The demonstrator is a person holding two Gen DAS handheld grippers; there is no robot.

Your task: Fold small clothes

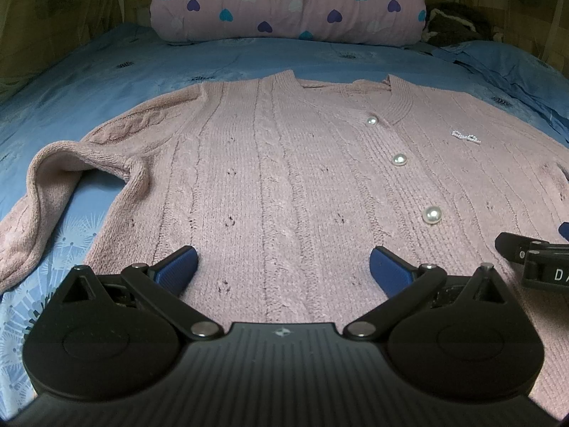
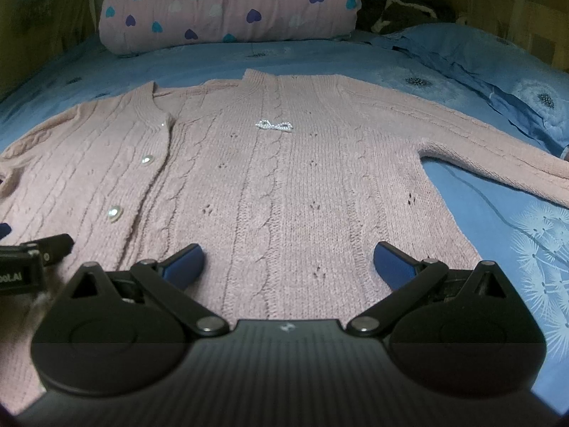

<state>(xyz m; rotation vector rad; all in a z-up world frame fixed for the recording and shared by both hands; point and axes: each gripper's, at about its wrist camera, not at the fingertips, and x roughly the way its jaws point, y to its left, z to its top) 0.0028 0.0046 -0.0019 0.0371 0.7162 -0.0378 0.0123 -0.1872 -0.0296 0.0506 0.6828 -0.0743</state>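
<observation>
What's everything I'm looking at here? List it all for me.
cardigan: one, pink cable-knit, spread flat on the bed, sleeves out to both sides
pearl buttons: three visible, white, down its front
bow brooch: one, silver, on its chest
bedsheet: one, blue with dandelion print, beneath
rolled quilt: one, pink with hearts, at far end
dark bundle: one, beside the quilt
left claw: open, above the hem
right claw: open, above the hem

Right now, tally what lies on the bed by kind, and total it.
Pink cardigan: 1
Pearl buttons showing on it: 3
Beaded bow brooch: 1
Heart-print quilt roll: 1
Blue pillow: 1
Total: 7
</observation>
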